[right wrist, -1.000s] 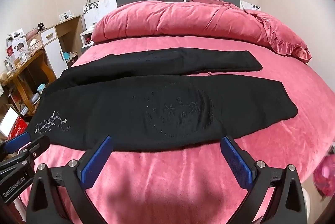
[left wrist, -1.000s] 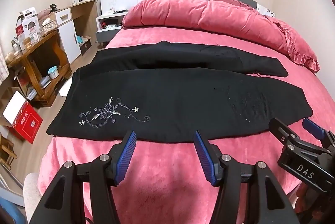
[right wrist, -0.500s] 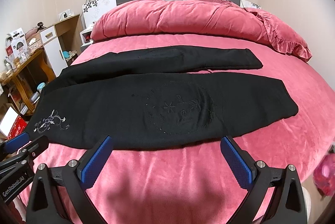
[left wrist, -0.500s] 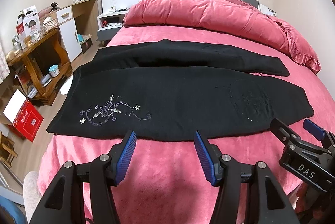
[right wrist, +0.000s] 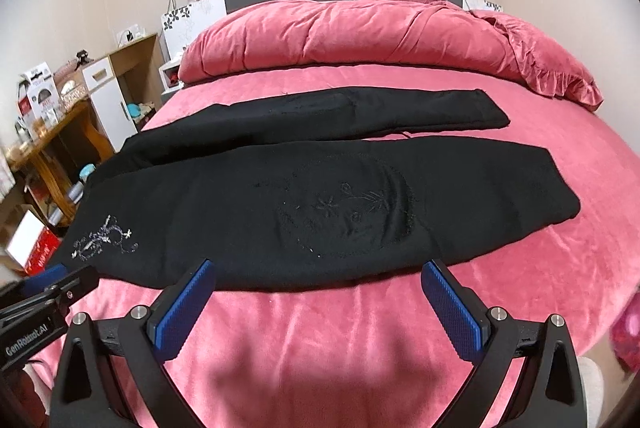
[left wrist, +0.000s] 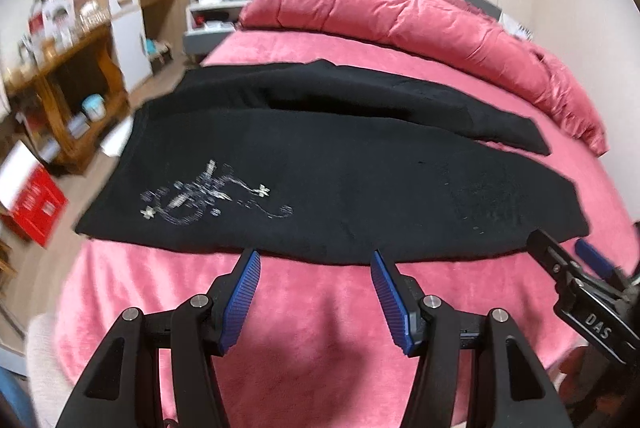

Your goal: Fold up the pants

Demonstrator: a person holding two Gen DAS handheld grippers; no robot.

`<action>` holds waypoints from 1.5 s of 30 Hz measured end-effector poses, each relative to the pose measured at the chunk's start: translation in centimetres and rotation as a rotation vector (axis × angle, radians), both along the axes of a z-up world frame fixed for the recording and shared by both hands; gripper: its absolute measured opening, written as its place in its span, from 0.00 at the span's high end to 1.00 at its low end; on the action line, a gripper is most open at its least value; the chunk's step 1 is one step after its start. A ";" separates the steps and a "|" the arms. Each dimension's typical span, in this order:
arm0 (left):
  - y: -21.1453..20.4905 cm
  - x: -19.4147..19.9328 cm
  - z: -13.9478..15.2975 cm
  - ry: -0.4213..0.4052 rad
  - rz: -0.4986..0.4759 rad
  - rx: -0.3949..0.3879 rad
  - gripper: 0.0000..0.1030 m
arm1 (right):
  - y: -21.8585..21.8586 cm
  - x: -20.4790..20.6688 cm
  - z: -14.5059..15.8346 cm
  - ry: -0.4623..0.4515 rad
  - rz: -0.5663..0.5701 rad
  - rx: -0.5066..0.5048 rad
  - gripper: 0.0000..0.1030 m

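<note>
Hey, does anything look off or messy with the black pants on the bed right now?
Nothing stands out. The black pants lie flat on the pink bed, legs spread slightly apart, unfolded. Both tools, left and right, are open before the near edge.

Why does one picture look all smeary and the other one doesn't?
In the left wrist view the shelves and the silver flower pattern on the pants are streaked with motion blur; in the right wrist view the pants look sharp. Both views bend the room round at the edges.

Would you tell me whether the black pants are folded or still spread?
Spread: the black pants lie flat across the bed, both legs apart.
</note>
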State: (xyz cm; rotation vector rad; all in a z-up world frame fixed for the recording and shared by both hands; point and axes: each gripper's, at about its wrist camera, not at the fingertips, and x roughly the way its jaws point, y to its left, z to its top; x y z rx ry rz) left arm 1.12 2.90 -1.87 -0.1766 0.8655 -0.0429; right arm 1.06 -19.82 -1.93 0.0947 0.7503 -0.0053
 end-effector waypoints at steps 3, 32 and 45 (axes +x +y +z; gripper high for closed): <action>2.0 0.1 -0.9 -0.011 -0.022 -0.153 0.43 | -0.4 0.6 -0.7 0.019 0.030 0.050 0.00; 20.6 1.3 -8.3 0.048 0.478 -0.504 0.45 | -25.8 1.3 -9.2 0.013 -0.429 0.783 0.35; 21.8 2.6 -9.8 -0.028 0.459 -0.601 0.46 | -28.4 4.4 -10.4 0.007 -0.458 0.825 0.73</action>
